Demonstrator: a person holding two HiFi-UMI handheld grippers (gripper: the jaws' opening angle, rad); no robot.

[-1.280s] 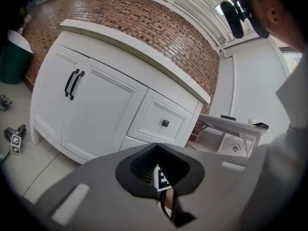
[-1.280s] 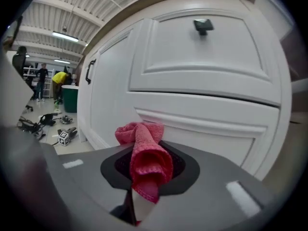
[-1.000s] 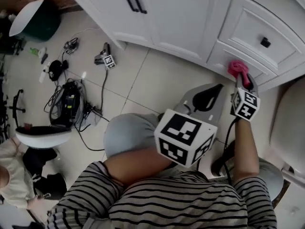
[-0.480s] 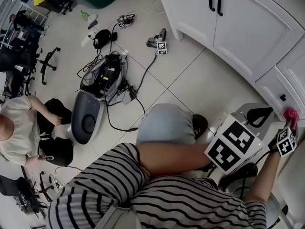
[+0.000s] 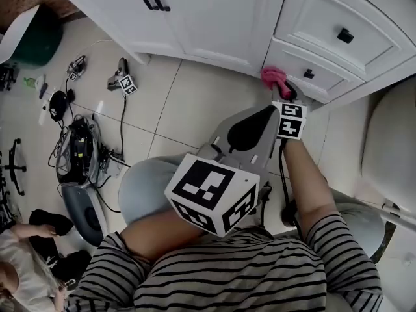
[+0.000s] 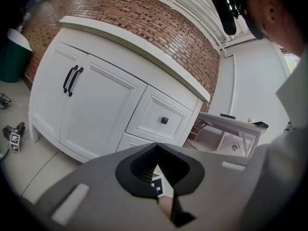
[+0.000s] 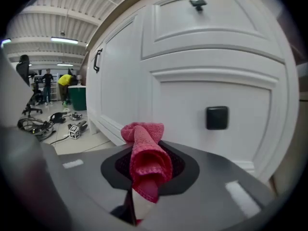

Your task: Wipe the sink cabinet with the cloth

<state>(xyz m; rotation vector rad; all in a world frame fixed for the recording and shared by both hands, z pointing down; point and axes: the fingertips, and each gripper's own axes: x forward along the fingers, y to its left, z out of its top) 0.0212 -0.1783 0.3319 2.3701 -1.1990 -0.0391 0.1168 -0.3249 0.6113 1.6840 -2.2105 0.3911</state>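
The white sink cabinet (image 5: 214,18) fills the top of the head view. My right gripper (image 5: 279,88) is shut on a pink cloth (image 5: 273,78), which sits against the lower drawer's left end, left of its black knob (image 5: 308,74). In the right gripper view the cloth (image 7: 144,158) sticks up out of the shut gripper (image 7: 143,146), close in front of the drawer front (image 7: 192,85) and its knob (image 7: 217,118). My left gripper (image 5: 259,121) hangs shut and empty behind the right one. Its own view looks past the gripper (image 6: 156,149) at the cabinet (image 6: 96,114).
A pale rounded fixture (image 5: 390,155) stands to the right of the cabinet. Cables and devices (image 5: 84,148) and another gripper (image 5: 125,80) lie on the tiled floor at the left. A green bin (image 5: 32,38) is at far left and a person (image 5: 19,265) at bottom left.
The head view swung away to the left and came back. The right gripper with the cloth now sits further left along the lower drawer than a second ago.
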